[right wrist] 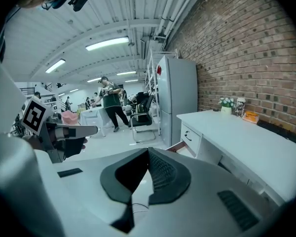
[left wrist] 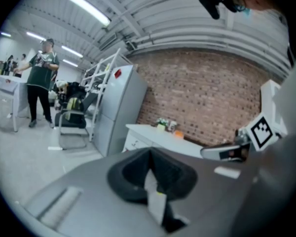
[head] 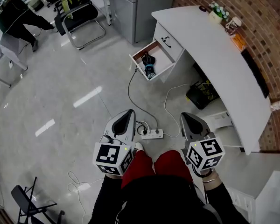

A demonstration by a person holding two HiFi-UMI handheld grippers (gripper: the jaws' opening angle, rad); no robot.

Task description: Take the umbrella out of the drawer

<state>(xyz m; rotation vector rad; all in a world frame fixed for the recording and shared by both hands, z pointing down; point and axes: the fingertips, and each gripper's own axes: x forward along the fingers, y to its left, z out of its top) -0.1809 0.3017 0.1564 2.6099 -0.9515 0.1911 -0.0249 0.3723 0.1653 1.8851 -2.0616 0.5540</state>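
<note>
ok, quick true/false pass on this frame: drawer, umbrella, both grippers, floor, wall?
1. The drawer of the white desk stands open. True.
2. The dark folded umbrella is held in the left gripper. False: it lies in the drawer, and that gripper's jaws are together on nothing.
3. The right gripper is inside the drawer. False: it is near the person's red-trousered legs, well short of the drawer, jaws together.
4. A white power strip lies on the grey floor between the two grippers. True.
5. The desk stands along a white plaster wall. False: it is a red brick wall.
</note>
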